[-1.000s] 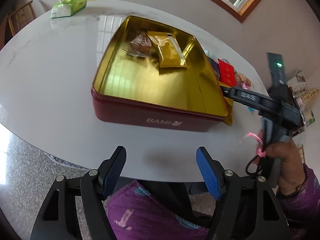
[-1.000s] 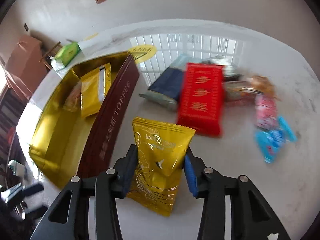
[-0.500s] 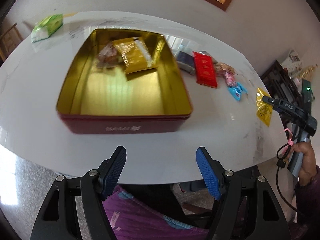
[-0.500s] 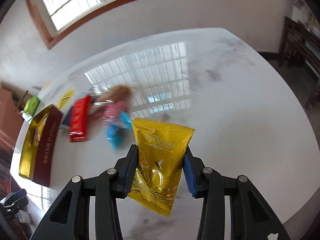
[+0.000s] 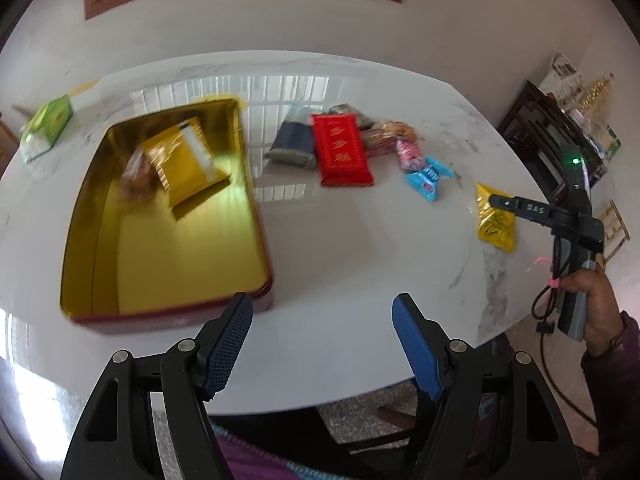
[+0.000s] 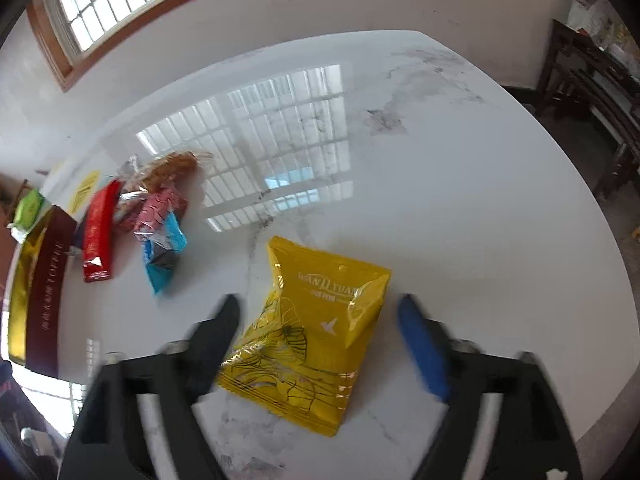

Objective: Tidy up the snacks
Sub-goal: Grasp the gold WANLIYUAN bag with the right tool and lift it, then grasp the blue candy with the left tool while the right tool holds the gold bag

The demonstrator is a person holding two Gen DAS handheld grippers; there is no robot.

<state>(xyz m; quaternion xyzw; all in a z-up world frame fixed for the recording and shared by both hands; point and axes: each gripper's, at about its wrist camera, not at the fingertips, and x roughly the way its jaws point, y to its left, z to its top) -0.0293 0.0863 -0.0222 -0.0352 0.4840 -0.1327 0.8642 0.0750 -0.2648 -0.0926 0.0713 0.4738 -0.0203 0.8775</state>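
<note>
A yellow snack packet (image 6: 316,332) lies flat on the white marble table near its right edge. My right gripper (image 6: 320,308) straddles it, jaws opening, with both pads clear of the wrapper. The left wrist view shows the same packet (image 5: 496,228) under that gripper's fingers (image 5: 520,206). My left gripper (image 5: 322,304) hangs open and empty over the table's near edge. A gold-lined red tin (image 5: 256,220) at the left holds a gold packet (image 5: 184,160) and a blurred snack. Between the tin and the yellow packet lie a red packet (image 5: 342,150), a dark blue packet (image 5: 292,142), and pink and blue candies (image 5: 428,174).
A green tissue pack (image 5: 46,124) sits at the table's far left. Dark wooden furniture (image 6: 592,80) stands beyond the right edge. A person's hand (image 5: 592,292) in a purple sleeve holds the right gripper's handle. A window runs along the back wall.
The right gripper carried the yellow packet away from the tin to the table's right side, then spread its jaws, and the packet now lies on the table. The left gripper swung rightward, still empty.
</note>
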